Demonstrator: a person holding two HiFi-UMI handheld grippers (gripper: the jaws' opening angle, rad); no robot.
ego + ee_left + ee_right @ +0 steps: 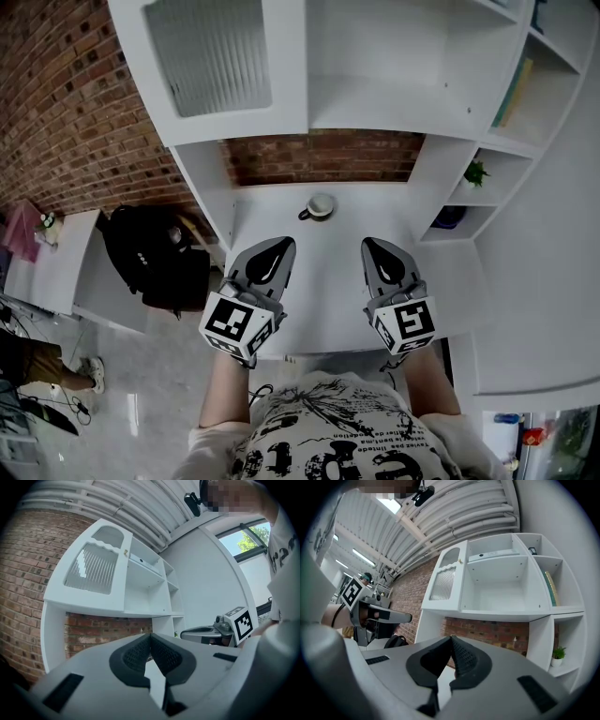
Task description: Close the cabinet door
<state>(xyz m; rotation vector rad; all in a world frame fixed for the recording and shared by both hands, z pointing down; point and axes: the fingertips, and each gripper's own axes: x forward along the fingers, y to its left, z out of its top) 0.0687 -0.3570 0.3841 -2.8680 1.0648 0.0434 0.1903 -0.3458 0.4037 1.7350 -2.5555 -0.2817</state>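
The white cabinet door (211, 56) with a ribbed glass pane stands swung open to the left of the bare upper compartment (394, 56). In the gripper views the door (96, 569) (445, 583) is above and well ahead of the jaws. My left gripper (279, 246) (150, 637) and my right gripper (373, 246) (451, 639) hover side by side over the white desk (319, 291), pointing level at the brick back wall. Both are shut with nothing between their pads. Neither touches the door.
A cup (320, 206) sits on the desk just ahead of the grippers. Side shelves at the right hold a small plant (476, 173) and a book (514, 94). A black backpack (155, 258) lies left of the desk.
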